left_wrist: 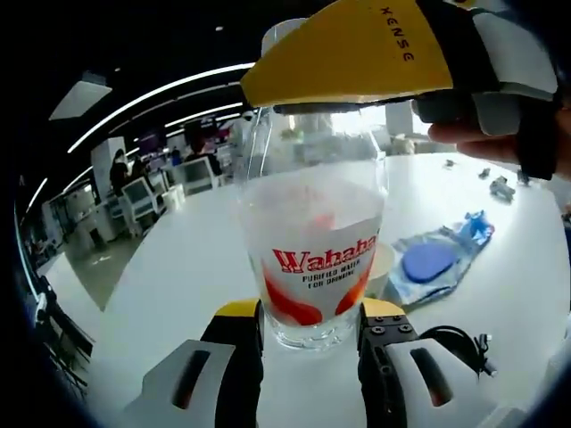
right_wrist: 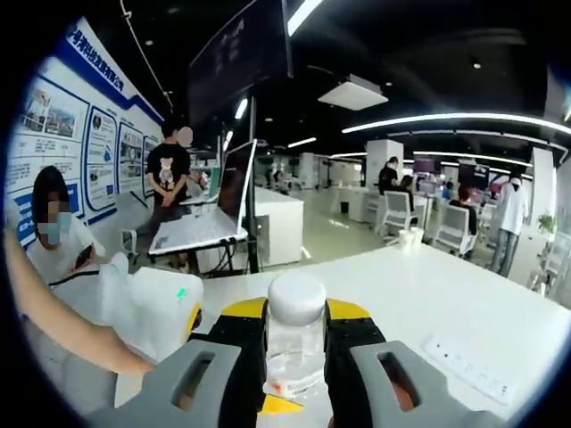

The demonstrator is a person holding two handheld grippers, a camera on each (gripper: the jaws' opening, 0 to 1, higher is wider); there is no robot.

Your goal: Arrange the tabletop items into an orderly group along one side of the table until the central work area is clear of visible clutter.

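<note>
I have both grippers on the same bottle (left_wrist: 314,259), a clear plastic Wahaha water bottle standing upright on the white table (left_wrist: 187,267). My left gripper (left_wrist: 310,332) is clamped on its base, 1 jaw on each side. In the right gripper view, my right gripper (right_wrist: 295,343) is closed around the neck just under the white cap (right_wrist: 296,297). The bottle looks nearly empty, so I judge it light, thin-walled and easy to crush or tip. Its smooth sides may slip, so the stiffer neck or the base ridge seems the safest hold. To the right lies a crumpled blue pouch (left_wrist: 434,264), with small bits (left_wrist: 501,186) further back, still cluttering the table.
</note>
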